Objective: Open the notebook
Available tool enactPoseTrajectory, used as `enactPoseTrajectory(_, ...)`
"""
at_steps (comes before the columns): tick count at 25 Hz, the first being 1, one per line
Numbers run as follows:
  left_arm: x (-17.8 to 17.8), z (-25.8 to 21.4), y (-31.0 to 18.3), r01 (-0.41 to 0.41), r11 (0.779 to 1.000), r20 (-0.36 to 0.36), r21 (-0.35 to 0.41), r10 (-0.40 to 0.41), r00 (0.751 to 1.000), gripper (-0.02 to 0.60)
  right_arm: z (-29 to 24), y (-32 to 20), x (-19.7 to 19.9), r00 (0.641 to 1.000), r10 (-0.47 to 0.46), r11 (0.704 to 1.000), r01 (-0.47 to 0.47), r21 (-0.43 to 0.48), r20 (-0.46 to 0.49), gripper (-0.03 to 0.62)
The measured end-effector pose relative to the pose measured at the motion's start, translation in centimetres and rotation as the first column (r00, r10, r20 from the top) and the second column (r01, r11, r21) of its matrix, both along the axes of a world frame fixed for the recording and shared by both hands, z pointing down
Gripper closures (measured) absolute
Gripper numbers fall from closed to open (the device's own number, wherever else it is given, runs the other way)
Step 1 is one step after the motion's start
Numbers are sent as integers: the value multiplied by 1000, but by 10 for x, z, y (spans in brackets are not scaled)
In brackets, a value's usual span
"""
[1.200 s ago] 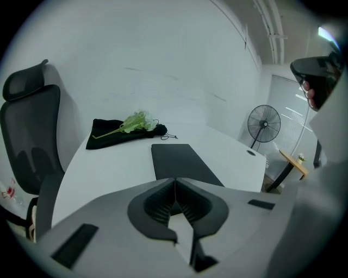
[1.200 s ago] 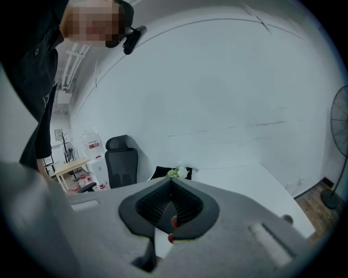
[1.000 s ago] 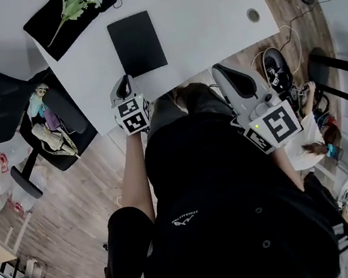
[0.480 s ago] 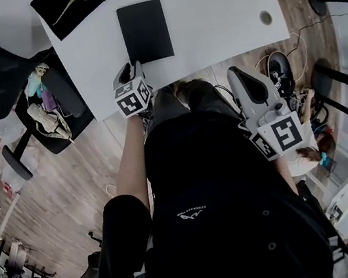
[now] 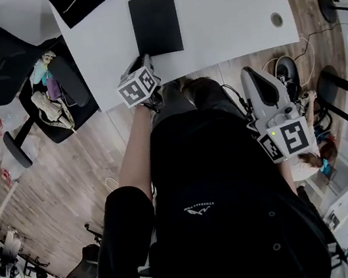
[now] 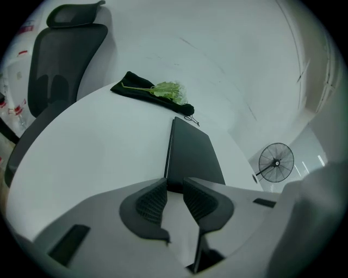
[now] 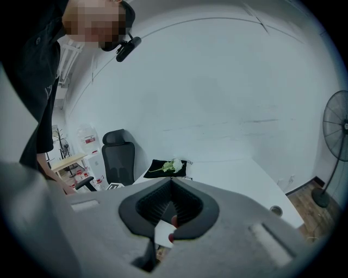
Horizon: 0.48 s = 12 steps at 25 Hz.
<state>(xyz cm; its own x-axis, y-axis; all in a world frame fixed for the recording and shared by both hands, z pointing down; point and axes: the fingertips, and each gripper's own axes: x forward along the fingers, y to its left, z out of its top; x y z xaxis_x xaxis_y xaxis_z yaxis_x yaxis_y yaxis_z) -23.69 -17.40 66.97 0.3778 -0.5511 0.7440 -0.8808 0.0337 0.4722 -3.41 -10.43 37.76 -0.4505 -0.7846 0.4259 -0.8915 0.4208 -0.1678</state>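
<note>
White surface [image 5: 226, 19], closed black notebook [image 5: 155, 24] flat near its front edge, left hand-held gripper [image 6: 175, 187] just before the notebook's near end, jaws apart, lately opened then narrowed slightly, nothing between, right hand-held gripper [image 7: 171, 184] off the surface, jaws together.

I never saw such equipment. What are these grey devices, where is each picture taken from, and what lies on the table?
A person holds a two-jaw gripper in each hand; the patterned cubes belong to them. One picture comes from a camera on the person's head, looking down; the others from a camera on each gripper. On the table lie a closed notebook and a flower on a black cloth. The left gripper points at the notebook's near end; its jaws, just opened then closed slightly, grip nothing. The right gripper is shut and empty, off the table.
</note>
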Motion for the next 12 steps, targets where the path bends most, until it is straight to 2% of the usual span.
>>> enactPoseTrajectory(6, -2, -3, 0, 89, 996, -101, -14, -90, 991, 519, 1, 6, -4, 1000, -10, 1000, 10, 0, 1, 589)
enactPoseTrajectory(12, -5, -9, 1, 92, 996, -114, 3, -92, 989, 549, 0, 9, -4, 1000, -7, 1000, 7, 5, -2, 589)
